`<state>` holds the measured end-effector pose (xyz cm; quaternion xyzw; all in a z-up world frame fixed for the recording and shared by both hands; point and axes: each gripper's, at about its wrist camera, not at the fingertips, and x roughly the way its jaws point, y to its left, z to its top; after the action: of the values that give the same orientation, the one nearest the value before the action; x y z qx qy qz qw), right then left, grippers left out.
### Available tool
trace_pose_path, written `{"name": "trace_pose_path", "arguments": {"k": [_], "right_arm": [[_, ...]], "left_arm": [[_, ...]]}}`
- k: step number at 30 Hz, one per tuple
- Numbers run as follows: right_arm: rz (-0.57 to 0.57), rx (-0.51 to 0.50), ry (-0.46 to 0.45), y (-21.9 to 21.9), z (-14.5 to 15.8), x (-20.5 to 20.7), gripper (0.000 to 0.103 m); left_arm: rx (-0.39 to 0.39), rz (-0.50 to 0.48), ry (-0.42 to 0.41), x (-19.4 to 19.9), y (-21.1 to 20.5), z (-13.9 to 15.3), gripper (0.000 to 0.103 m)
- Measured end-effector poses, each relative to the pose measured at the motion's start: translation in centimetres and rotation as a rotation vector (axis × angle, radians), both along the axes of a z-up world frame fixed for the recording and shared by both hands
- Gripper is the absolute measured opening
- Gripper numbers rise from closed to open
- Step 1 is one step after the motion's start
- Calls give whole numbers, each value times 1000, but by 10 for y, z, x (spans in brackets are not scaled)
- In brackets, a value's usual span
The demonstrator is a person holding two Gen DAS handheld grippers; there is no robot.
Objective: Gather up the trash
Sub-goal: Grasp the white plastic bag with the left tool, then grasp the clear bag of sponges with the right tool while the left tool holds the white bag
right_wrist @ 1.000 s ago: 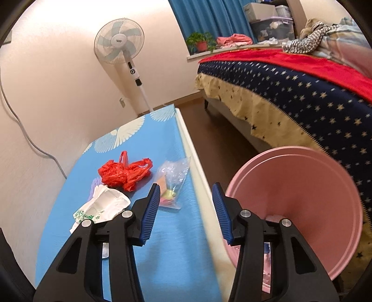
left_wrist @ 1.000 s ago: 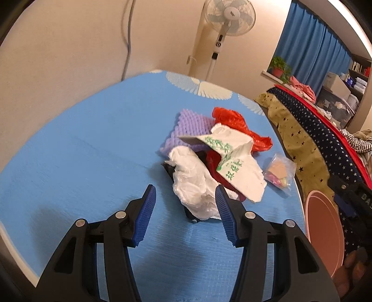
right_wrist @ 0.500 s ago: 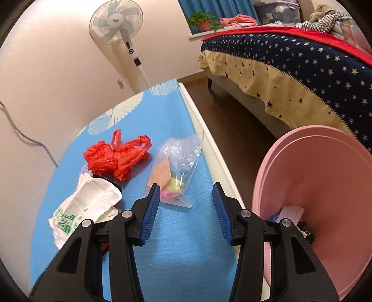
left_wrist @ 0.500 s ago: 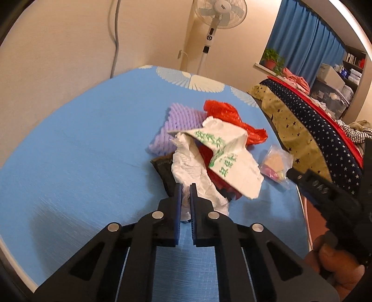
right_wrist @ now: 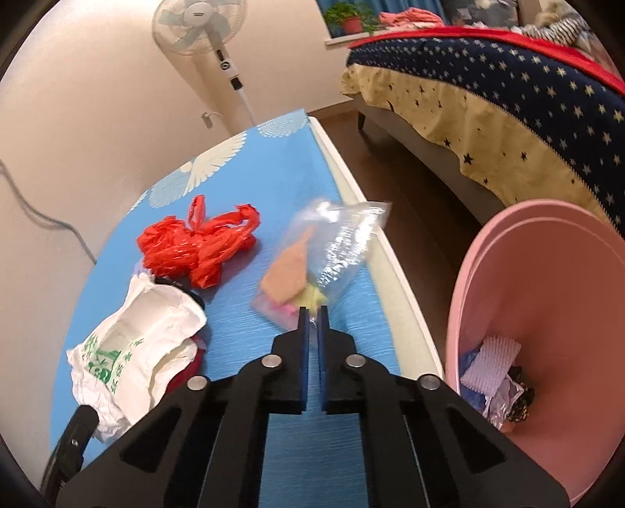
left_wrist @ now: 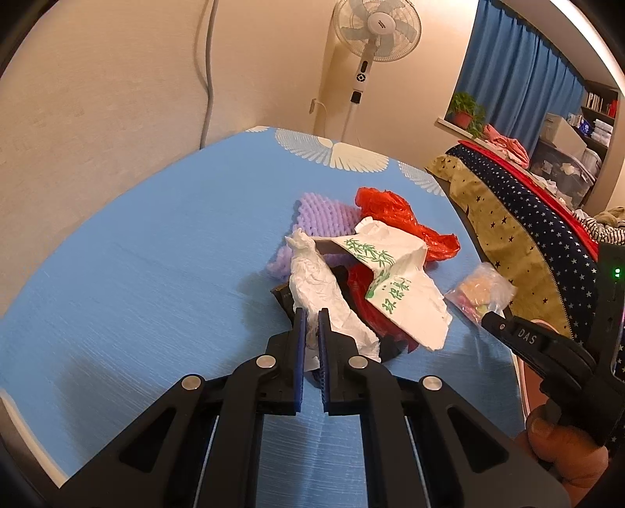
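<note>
A trash pile lies on the blue table (left_wrist: 136, 273): a crumpled white tissue (left_wrist: 318, 287), a white bag with green print (left_wrist: 394, 285), a red plastic bag (left_wrist: 394, 213) and a purple foam net (left_wrist: 320, 215). My left gripper (left_wrist: 311, 312) is shut on the near end of the white tissue. My right gripper (right_wrist: 312, 310) is shut on the corner of a clear plastic bag (right_wrist: 332, 250) with coloured scraps, lifted off the table. The clear bag also shows in the left wrist view (left_wrist: 482, 291). A pink bin (right_wrist: 554, 312) stands right of the table, holding several scraps.
A standing fan (left_wrist: 375, 35) is behind the table's far end. A bed with a star-patterned cover (right_wrist: 508, 101) runs along the right, with dark floor (right_wrist: 410, 183) between it and the table. A wall (left_wrist: 97, 97) borders the table's left side.
My left gripper closed on the white tissue and pulled it up slightly. My right gripper moved over the table to the clear bag, closed on its corner and lifted it.
</note>
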<state>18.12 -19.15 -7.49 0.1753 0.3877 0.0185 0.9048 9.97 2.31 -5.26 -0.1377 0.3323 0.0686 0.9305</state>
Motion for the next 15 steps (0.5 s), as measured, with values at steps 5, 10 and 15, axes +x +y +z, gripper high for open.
{"name": "trace_pose_path", "arguments": {"k": [5,10,15], "right_arm": [[47,-40,-44,9,15,-9,2],[67,-77,-85,10,34,-24,2],[76,-111,-108,9,46,-43,2]], "left_arm": [[12,3,-21,-4,0,7,6],[35,-6,-44,-10,-3,15,6],[42,-12,-66,-17,-5,23,6]]}}
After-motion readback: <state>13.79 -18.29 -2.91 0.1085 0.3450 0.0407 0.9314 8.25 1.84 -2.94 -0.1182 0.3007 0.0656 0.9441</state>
